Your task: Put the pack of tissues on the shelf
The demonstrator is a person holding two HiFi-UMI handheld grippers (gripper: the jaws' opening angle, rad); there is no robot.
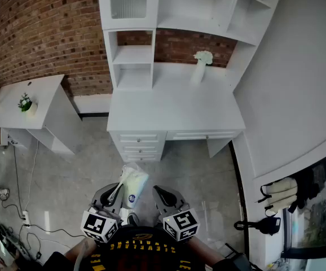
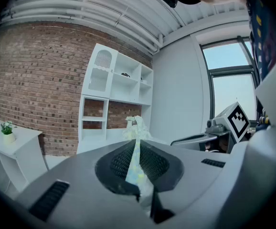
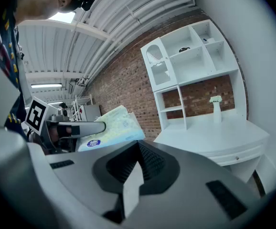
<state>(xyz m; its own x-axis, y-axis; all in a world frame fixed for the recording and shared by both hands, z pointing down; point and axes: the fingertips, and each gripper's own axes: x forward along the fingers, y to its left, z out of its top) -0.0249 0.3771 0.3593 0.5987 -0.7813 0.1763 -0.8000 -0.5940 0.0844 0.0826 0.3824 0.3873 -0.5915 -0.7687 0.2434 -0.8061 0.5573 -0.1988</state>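
The pack of tissues [image 1: 133, 185] is a pale soft packet with a blue round label, held low in front of me over the floor. My left gripper [image 1: 117, 195] is shut on its edge; in the left gripper view the pack [image 2: 136, 140] stands edge-on between the jaws. The right gripper view shows it [image 3: 110, 128] from the side. My right gripper [image 1: 164, 196] hangs beside it, shut and holding nothing. The white shelf unit [image 1: 132, 55] stands on the desk [image 1: 174, 109] ahead, its compartments mostly bare.
A white vase with flowers [image 1: 199, 68] stands on the desk by the brick wall. A white side table [image 1: 33, 109] with a small plant [image 1: 25, 103] is at the left. Cables [image 1: 22, 214] lie on the floor at the lower left. A window is at the right.
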